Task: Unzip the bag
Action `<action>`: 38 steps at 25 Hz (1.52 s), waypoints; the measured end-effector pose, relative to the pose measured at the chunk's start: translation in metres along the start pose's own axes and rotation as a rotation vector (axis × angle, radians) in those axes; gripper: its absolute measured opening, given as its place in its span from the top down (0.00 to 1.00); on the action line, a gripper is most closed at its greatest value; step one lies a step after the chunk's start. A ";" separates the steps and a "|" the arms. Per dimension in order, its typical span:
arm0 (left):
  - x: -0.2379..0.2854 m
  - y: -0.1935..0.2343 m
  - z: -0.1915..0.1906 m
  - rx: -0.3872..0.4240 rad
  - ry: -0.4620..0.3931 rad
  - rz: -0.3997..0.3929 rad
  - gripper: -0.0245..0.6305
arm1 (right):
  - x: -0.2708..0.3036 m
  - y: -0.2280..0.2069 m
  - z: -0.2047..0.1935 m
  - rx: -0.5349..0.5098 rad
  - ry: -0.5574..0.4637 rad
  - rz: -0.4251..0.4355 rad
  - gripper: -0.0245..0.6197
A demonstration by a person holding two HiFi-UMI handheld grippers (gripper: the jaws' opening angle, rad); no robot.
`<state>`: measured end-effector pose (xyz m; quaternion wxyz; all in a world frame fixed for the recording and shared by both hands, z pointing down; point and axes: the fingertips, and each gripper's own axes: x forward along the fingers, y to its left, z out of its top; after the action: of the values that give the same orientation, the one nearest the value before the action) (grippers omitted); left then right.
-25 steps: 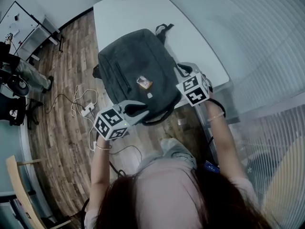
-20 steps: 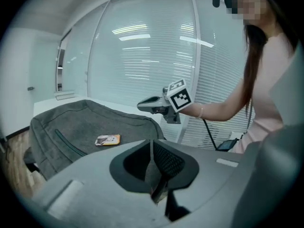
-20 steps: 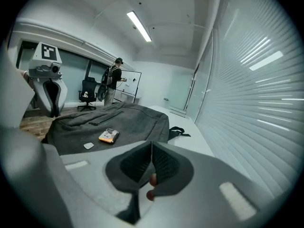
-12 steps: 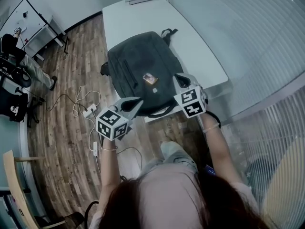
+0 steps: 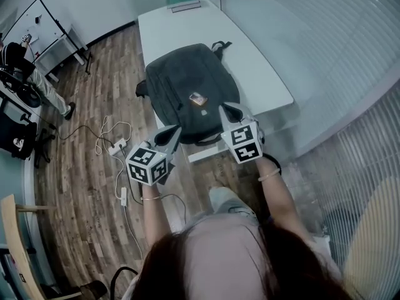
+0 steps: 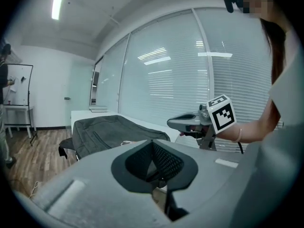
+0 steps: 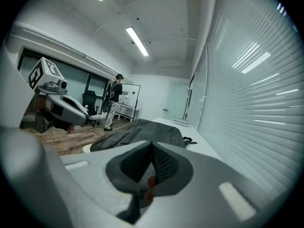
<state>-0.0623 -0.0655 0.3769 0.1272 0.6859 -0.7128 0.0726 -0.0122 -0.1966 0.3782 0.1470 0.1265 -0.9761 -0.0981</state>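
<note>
A dark grey backpack (image 5: 184, 86) lies flat on the white table (image 5: 262, 74), with a small orange tag (image 5: 198, 98) on its front; it also shows as the bag (image 6: 102, 129) and the bag (image 7: 142, 129) in the two gripper views. My left gripper (image 5: 172, 132) hovers off the table's near edge, apart from the bag. Its jaws have just been closing and now stand shut with nothing between them (image 6: 153, 144). My right gripper (image 5: 225, 110) hangs over the bag's near end, also shut and holding nothing (image 7: 152, 148).
Cables and a power strip (image 5: 115, 145) lie on the wooden floor left of the table. Books (image 5: 184, 2) sit at the table's far end. A person (image 7: 114, 103) stands by a whiteboard further back. Window blinds (image 5: 325, 55) run along the right.
Both grippers have drawn back from the bag toward me and risen. The left jaws, open by the bag's near handle earlier, have shut. The bag has not moved.
</note>
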 end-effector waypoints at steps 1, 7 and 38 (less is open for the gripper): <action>-0.005 0.000 0.004 -0.007 -0.018 0.015 0.95 | -0.004 0.005 0.003 0.013 -0.008 0.002 0.95; -0.033 -0.001 0.030 -0.015 -0.127 0.123 0.95 | -0.025 0.029 0.025 0.029 -0.059 -0.017 0.95; -0.089 -0.083 0.047 -0.002 -0.245 0.146 0.95 | -0.121 0.052 0.042 0.049 -0.158 -0.061 0.96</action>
<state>0.0194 0.0027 0.3007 0.0344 0.6357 -0.7712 -0.0035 0.0752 -0.1071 0.3191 0.0635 0.1515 -0.9825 -0.0883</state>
